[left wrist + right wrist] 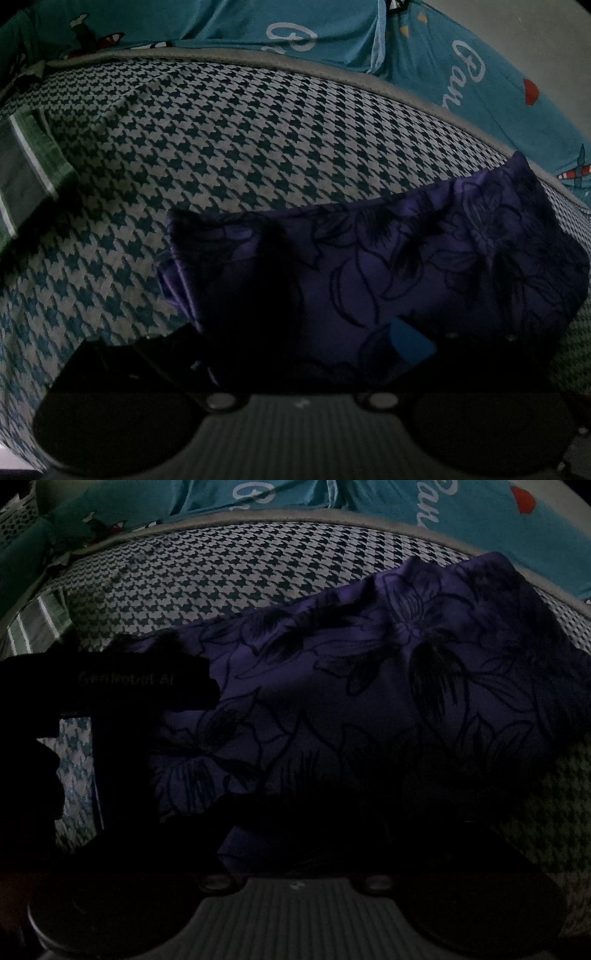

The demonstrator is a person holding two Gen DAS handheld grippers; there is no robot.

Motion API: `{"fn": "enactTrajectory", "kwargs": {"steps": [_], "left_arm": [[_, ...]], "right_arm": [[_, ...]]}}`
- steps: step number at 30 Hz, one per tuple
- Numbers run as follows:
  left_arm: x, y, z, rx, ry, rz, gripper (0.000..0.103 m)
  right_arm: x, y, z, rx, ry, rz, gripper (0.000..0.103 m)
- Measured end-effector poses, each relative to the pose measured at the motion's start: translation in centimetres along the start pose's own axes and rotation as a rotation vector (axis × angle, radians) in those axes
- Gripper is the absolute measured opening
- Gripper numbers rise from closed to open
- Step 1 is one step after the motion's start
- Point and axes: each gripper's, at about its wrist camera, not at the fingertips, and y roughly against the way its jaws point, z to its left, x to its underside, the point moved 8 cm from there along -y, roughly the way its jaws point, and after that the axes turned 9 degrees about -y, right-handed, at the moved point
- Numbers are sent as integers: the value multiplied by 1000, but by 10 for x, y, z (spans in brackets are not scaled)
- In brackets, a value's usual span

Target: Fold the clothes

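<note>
A dark purple cloth with a black flower print point(424, 254) lies folded on the houndstooth bed cover point(221, 147). My left gripper point(332, 284) is down on its near left part. Its left finger point(258, 288) lies dark on top of the cloth. Only the blue pad point(412, 343) of its right finger shows, with cloth covering the tip. The jaws stand apart. In the right wrist view the same cloth point(369, 686) fills the middle. My right gripper point(343, 812) is low over its near edge, very dark, fingers apart. The left gripper's black body point(129, 686) sits at the left.
Teal bedding with white script and red prints point(461, 74) is bunched along the far edge of the bed. A green and grey striped garment point(26, 166) lies at the far left. Bare houndstooth cover stretches beyond the cloth.
</note>
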Motion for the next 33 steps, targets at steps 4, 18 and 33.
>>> {"fn": "enactTrajectory", "kwargs": {"steps": [4,18,33], "left_arm": [[1,0,-1,2,-2,1,103],[0,0,-4,11,-3,-5,103],[-6,8,0,59,4,-70,103]], "right_arm": [[0,-1,0,3,-3,3,73],[0,-3,0,11,-3,3,74],[9,10,11,-44,116,-90,74]]}}
